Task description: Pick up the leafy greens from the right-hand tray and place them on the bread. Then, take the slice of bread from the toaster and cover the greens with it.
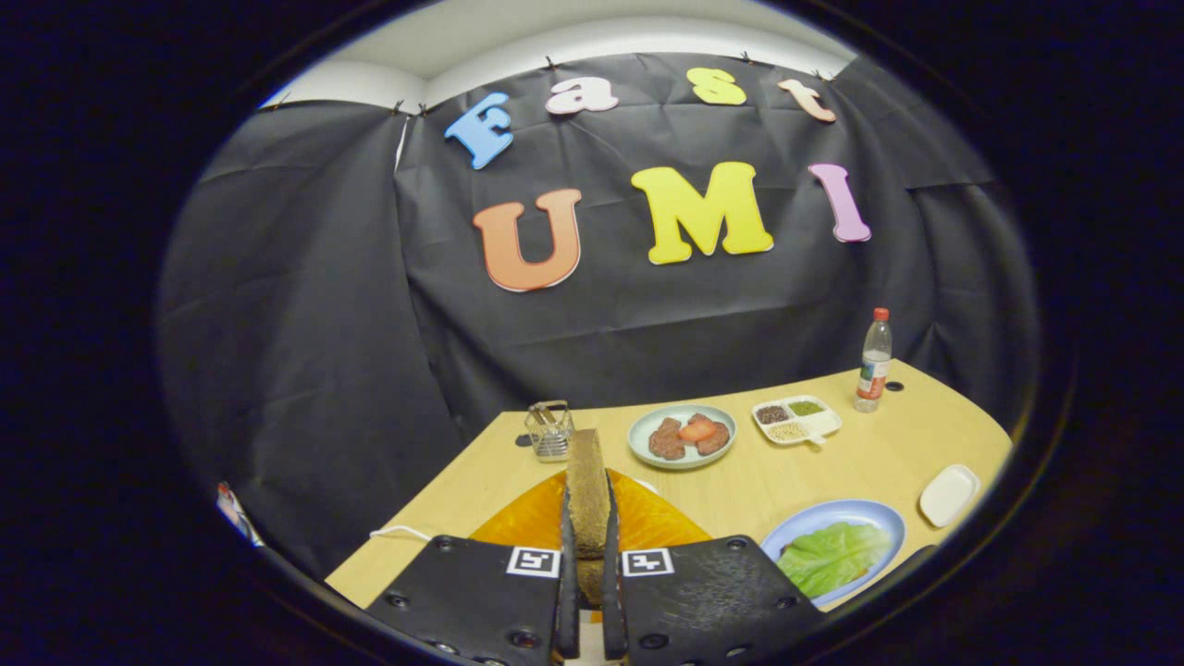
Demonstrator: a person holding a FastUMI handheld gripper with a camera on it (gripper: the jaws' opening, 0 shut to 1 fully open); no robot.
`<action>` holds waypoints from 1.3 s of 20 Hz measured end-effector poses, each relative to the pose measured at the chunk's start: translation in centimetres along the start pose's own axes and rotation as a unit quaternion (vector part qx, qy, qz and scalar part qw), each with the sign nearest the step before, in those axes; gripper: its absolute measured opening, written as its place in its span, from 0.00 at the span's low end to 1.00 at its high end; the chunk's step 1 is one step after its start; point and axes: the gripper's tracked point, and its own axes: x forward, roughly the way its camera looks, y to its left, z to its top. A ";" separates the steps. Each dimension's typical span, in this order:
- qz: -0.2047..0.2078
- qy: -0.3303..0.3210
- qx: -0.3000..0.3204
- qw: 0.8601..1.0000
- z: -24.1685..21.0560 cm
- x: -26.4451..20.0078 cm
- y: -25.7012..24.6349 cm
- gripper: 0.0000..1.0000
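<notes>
My gripper point(586, 527) is shut on a brown slice of bread point(586, 486), held on edge and upright between both fingers, above an orange plate point(647, 523). To the right of the fingers, a blue plate point(869, 513) carries a green lettuce leaf point(832, 555) with a bit of bread showing under its edge. The wire toaster rack point(549, 430) stands beyond the held slice at the table's far left.
A pale green plate point(647, 449) with meat pieces and a tomato slice sits mid-table. Right of it a divided white dish point(797, 419) holds seeds, then a bottle point(874, 361) with a red cap. A small white dish point(949, 495) lies near the right edge.
</notes>
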 end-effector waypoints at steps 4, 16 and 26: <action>0.000 -0.051 0.003 0.999 3.9 -2.9 -1.4 0.10; -0.108 -0.056 0.032 0.992 -1.4 -4.6 -17.2 0.10; -0.093 -0.005 0.123 0.988 -8.0 -1.3 -19.9 0.10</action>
